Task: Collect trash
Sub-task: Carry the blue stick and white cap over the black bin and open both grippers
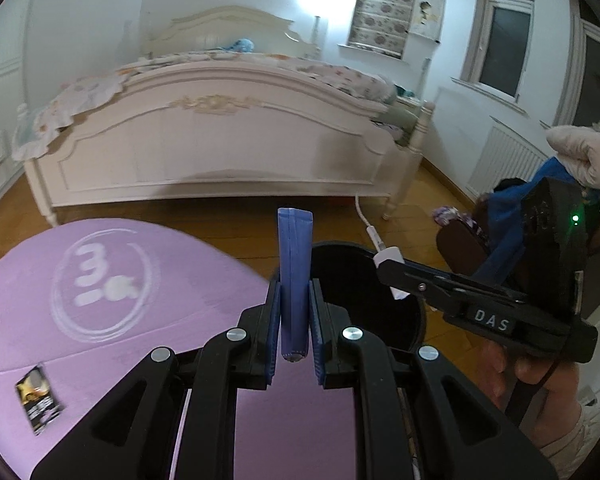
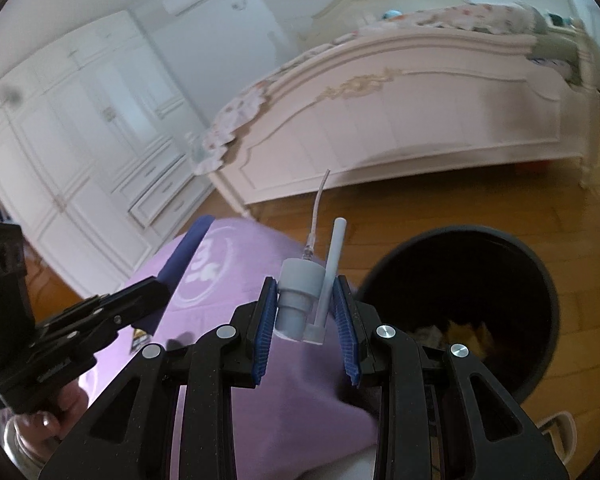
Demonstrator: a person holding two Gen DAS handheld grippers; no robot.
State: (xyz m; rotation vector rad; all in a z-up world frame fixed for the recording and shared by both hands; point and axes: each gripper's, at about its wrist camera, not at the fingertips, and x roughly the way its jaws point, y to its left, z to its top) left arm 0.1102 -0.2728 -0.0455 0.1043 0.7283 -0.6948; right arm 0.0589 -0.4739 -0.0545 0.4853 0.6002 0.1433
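A: Where is the bin?
B: On the floor, just to the right of the round table. Some trash lies down inside it.

A: And the bed?
B: Behind the table and the bin, across the floor.

A: What is on the table?
B: A small packet, near its left edge.

A: And the wardrobe?
B: Left of the bed, along the wall.

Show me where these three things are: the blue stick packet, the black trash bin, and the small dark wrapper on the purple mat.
Blue stick packet point(image 1: 295, 276): left wrist view, middle of its upright body.
Black round trash bin point(image 2: 540, 280): right wrist view, right rim.
Small dark wrapper point(image 1: 39, 398): left wrist view, centre of its printed face.
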